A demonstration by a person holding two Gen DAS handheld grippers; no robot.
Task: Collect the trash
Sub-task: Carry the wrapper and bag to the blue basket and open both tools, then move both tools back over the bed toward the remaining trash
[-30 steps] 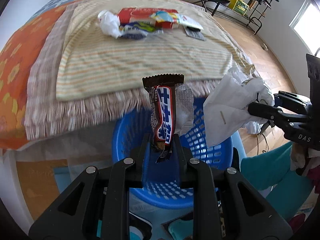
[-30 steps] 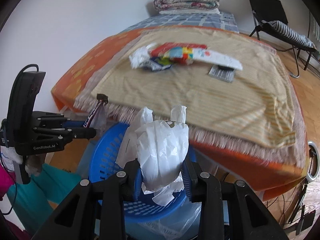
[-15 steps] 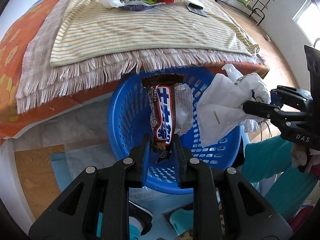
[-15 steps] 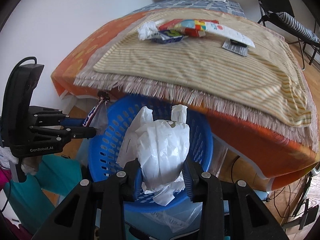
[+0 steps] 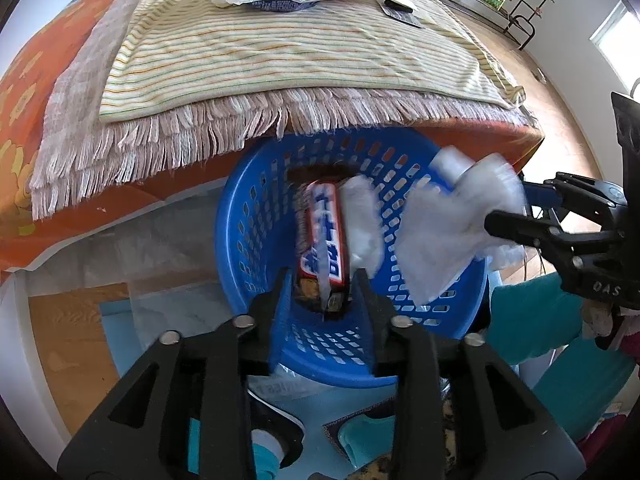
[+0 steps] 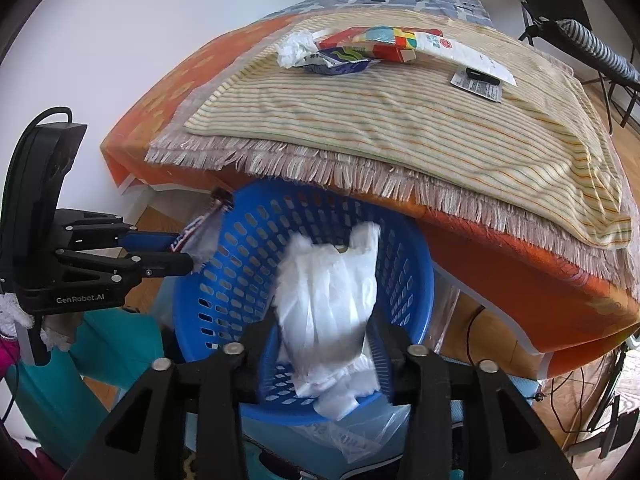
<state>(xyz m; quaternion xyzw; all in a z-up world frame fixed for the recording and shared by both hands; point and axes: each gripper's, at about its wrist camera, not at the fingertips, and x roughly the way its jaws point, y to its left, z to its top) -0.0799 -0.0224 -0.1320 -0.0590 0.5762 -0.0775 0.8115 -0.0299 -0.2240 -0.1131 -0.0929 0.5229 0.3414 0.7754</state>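
A blue perforated basket (image 5: pixel 256 232) (image 6: pixel 224 292) stands on the floor under the bed's edge. My left gripper (image 5: pixel 322 280) has its jaws spread apart; the red, white and blue snack wrapper (image 5: pixel 323 248) is blurred between them, over the basket. From the right wrist view the left gripper (image 6: pixel 188 256) shows at the basket's left rim with the wrapper (image 6: pixel 198 236). My right gripper (image 6: pixel 326 340) has its jaws wide around a blurred white plastic bag (image 6: pixel 326 304) over the basket. The bag (image 5: pixel 452 236) also shows at right.
On the striped blanket (image 6: pixel 400 120) lie a crumpled white tissue (image 6: pixel 294 48), a blue wrapper (image 6: pixel 340 62), a red box (image 6: pixel 360 42), a white packet (image 6: pixel 468 56) and a dark card (image 6: pixel 478 82). A fringed cover hangs over the basket's far rim. A folding chair (image 6: pixel 580 28) stands far right.
Both grippers have dropped lower over the basket and their jaws have spread. The wrapper and the plastic bag have gone blurred and slipped down between the jaws.
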